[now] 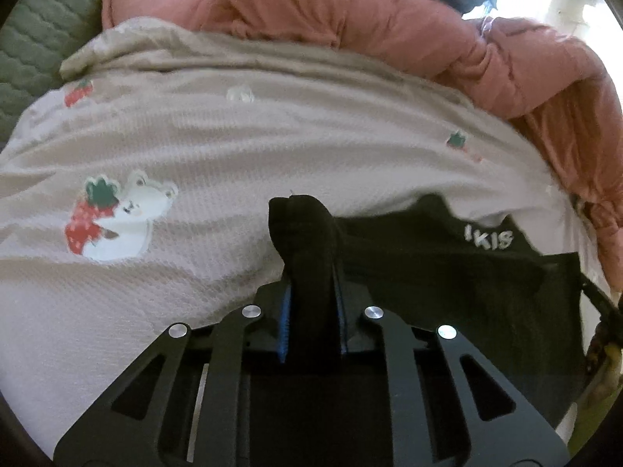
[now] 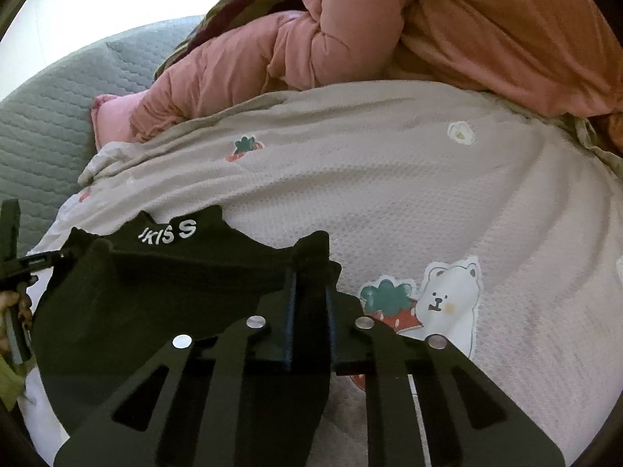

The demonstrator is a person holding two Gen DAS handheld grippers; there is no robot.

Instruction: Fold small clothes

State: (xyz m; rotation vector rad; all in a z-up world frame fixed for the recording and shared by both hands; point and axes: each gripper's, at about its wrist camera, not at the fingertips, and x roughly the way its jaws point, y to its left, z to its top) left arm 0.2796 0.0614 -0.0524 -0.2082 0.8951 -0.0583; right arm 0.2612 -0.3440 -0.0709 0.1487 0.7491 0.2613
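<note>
A small black garment (image 1: 447,272) with white lettering lies stretched over a pale blanket. One corner of it bunches up between my left gripper's (image 1: 311,299) blue-padded fingers, which are shut on it. In the right wrist view the same black garment (image 2: 155,295) spreads to the left. My right gripper (image 2: 310,295) is shut on its other corner, and a fold of cloth stands up between the pads. The garment hangs taut between the two grippers. Part of the left gripper's frame (image 2: 15,264) and a hand show at the left edge of the right wrist view.
The pale waffle-knit blanket (image 1: 233,136) with bear and strawberry prints covers the work surface. A pink quilted jacket (image 1: 350,15) is heaped along its far side. A grey-green quilted mattress (image 2: 46,116) shows beyond the blanket's left edge.
</note>
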